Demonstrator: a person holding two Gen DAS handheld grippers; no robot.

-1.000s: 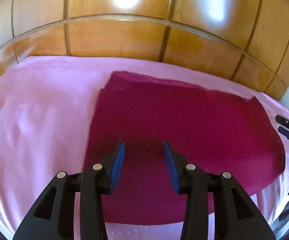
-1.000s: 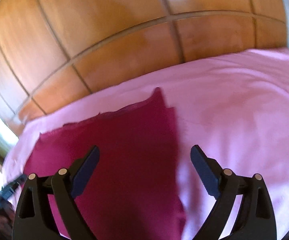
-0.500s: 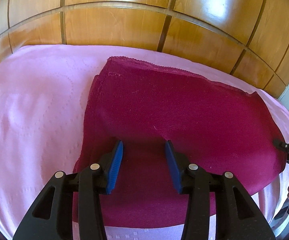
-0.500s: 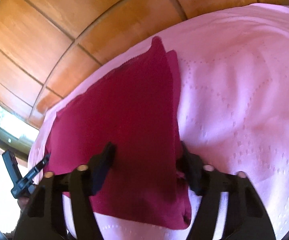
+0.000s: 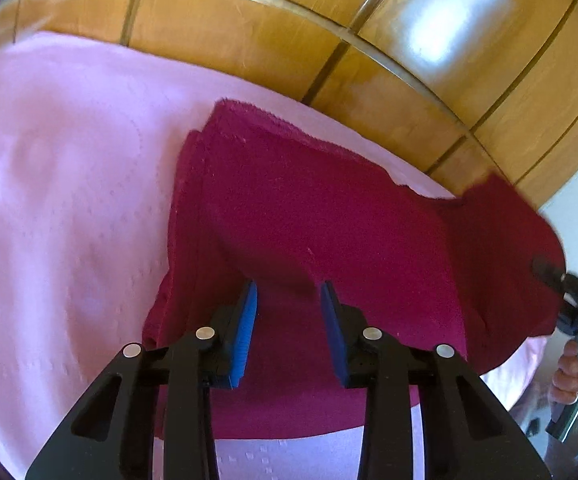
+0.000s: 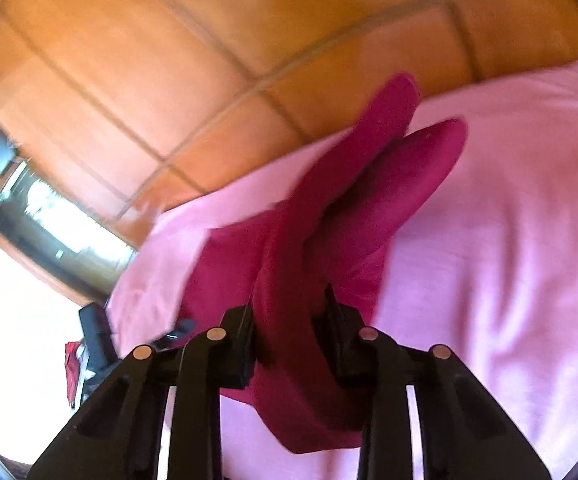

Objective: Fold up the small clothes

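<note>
Right wrist view: crimson cloth (image 6: pixel 289 264) between hand-held gripper (image 6: pixel 289 320) jaws (blurred)

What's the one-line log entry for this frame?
task: fold | right gripper: shut on cloth, edge lifted | left gripper: open, over cloth | surface: pink sheet

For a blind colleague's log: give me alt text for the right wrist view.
The right gripper has its jaws shut on a bunched, raised edge of the crimson cloth, above a pink bedspread. Wood panelling fills the blurred background.
</note>
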